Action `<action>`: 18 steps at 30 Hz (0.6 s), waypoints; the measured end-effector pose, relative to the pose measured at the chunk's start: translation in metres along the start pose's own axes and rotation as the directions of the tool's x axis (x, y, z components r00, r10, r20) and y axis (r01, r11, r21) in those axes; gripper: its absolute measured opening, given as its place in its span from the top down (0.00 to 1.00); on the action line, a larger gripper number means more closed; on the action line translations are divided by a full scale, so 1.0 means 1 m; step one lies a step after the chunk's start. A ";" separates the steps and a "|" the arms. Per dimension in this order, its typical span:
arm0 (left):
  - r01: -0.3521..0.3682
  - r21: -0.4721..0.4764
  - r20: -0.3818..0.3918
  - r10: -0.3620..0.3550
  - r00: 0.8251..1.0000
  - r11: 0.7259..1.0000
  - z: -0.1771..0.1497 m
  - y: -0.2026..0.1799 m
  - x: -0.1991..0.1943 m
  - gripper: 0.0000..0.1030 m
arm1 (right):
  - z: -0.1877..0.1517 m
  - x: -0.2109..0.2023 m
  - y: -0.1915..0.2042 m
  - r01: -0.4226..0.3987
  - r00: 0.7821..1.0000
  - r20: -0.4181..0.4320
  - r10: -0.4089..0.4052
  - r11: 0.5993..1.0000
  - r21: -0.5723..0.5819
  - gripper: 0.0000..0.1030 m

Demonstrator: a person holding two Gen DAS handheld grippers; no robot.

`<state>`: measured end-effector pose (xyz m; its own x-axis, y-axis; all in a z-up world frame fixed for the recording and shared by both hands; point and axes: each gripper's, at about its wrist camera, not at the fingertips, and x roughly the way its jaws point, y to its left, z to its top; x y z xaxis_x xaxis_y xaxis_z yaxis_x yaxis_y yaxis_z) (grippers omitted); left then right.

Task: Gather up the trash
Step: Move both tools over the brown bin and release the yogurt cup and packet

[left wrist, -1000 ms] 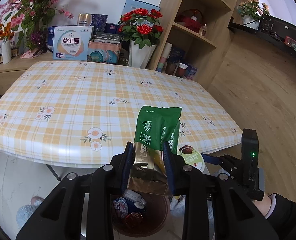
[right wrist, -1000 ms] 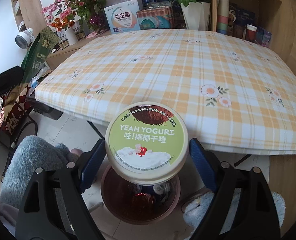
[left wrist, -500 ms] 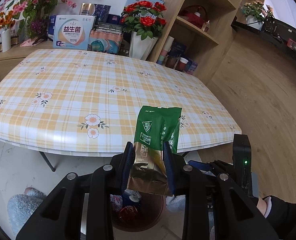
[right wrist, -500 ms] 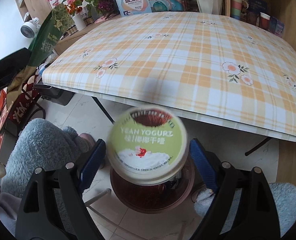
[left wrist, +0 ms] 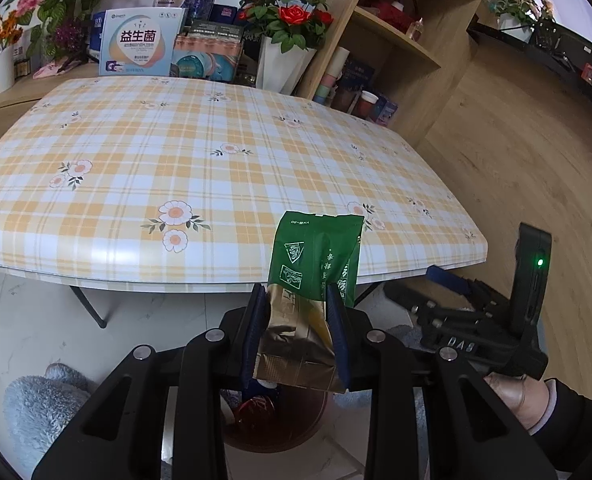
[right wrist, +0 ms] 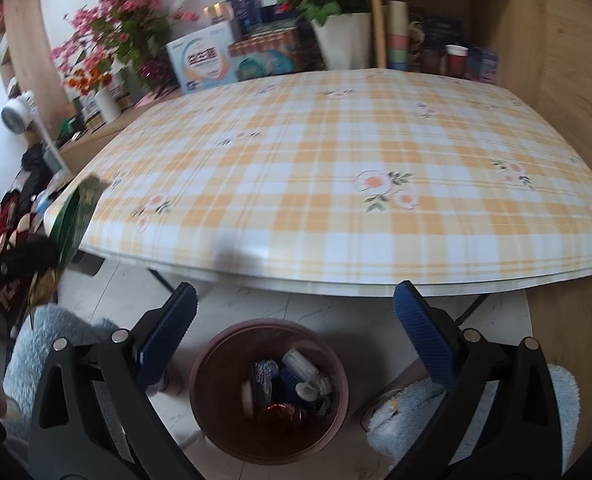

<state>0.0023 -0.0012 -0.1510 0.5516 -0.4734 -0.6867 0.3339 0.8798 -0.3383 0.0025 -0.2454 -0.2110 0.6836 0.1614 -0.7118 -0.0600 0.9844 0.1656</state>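
My left gripper (left wrist: 296,320) is shut on a green and gold foil packet (left wrist: 316,256), held upright just off the table's near edge. Below it stands the brown trash bin (left wrist: 316,412), mostly hidden by the packet. In the right wrist view the bin (right wrist: 203,392) sits on the floor, holding several wrappers and a red can. My right gripper (right wrist: 296,300) hangs above it, jaws opening wide with nothing between them. The packet (right wrist: 75,216) and the left gripper show at that view's left edge. The right gripper (left wrist: 420,286) appears at the lower right in the left wrist view.
A table with an orange plaid flowered cloth (left wrist: 215,168) fills the middle. Boxes and flower vases (left wrist: 283,52) stand behind it, and a wooden shelf unit (left wrist: 396,40) at the right. Fluffy blue slippers (right wrist: 408,416) flank the bin on the white floor.
The green-lidded yogurt tub has left my right gripper, whose jaws have spread wider. My left gripper has sunk a little with the packet still in it.
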 end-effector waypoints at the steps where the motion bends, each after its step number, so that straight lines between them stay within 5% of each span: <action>1: 0.001 0.000 -0.006 -0.001 1.000 1.000 -0.001 0.000 0.001 0.70 | 0.001 -0.001 -0.003 0.019 1.000 0.011 -0.019 1.000 0.009 0.06; 12: 0.013 0.013 -0.070 -0.012 0.997 1.000 -0.010 -0.009 0.020 0.65 | 0.003 -0.002 -0.023 0.070 0.997 0.033 -0.073 0.996 0.060 0.06; 18: 0.029 0.024 -0.045 -0.028 0.999 0.999 -0.006 -0.016 0.017 0.29 | 0.002 -0.003 -0.024 0.070 0.997 0.033 -0.072 0.996 0.064 0.06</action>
<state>0.0020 -0.0230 -0.1610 0.5070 -0.4953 -0.7055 0.3683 0.8644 -0.3423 0.0033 -0.2697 -0.2119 0.7095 0.0878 -0.6992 0.0345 0.9867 0.1589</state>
